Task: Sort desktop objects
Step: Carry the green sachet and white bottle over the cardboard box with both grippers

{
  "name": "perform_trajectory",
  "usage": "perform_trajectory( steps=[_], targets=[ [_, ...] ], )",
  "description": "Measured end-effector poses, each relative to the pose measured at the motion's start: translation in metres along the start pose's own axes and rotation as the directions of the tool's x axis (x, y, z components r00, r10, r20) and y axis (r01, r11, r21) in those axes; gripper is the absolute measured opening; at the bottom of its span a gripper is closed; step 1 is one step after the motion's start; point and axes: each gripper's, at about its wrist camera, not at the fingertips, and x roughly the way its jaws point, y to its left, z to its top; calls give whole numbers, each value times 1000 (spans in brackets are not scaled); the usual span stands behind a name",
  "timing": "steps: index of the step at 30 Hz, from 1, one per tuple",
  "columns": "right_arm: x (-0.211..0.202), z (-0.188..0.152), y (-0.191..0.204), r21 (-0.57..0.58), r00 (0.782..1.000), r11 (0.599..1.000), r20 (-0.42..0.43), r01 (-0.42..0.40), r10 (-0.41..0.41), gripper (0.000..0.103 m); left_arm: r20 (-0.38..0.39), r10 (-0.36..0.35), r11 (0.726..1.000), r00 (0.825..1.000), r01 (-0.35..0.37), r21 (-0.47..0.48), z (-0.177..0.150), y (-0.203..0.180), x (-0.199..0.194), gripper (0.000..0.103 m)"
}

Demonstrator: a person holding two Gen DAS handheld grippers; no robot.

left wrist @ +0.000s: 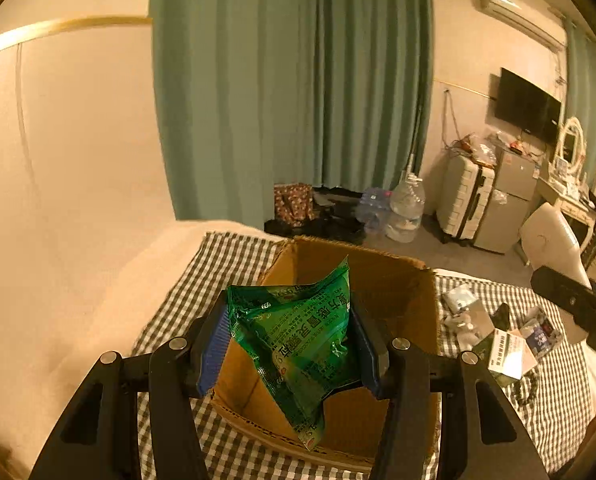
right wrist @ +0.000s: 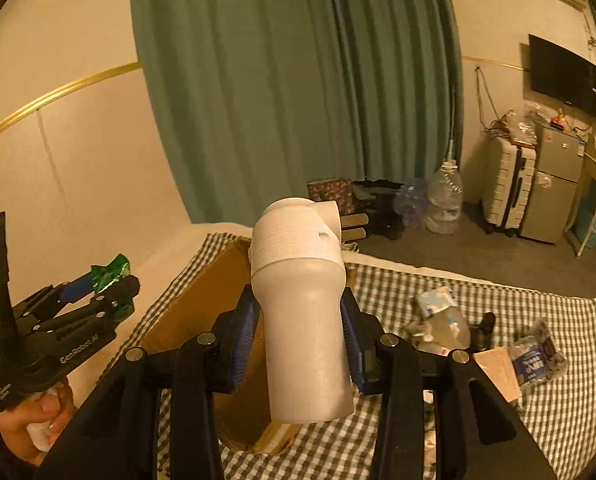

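Crinkled green foil packet (left wrist: 298, 344) pinched by left claw (left wrist: 294, 344) above open brown cardboard box (left wrist: 393, 292); white plastic bottle (right wrist: 301, 320) clamped in right claw (right wrist: 301, 348). Risk judged: packet slipped past box rim if released early.

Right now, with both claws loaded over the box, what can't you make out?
- Cardboard box floor: left wrist view, hidden by the green packet; right wrist view, by the white bottle.
- Loose items on the checked cloth: too small and blurred to identify.
- Packet's print: unreadable.
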Motion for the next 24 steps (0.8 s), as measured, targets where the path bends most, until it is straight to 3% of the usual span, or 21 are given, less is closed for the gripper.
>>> perform_trajectory(
  steps=[11,24],
  targets=[
    [63,-16,23,-71,994,997,-110,-28,20,39,-98,-20,1000,995,20,-6,-19,9,48,56],
    [146,-29,23,-85,966,996,-256,-36,14,39,-201,-13,998,980,26,59,-30,10,102,56]
  ],
)
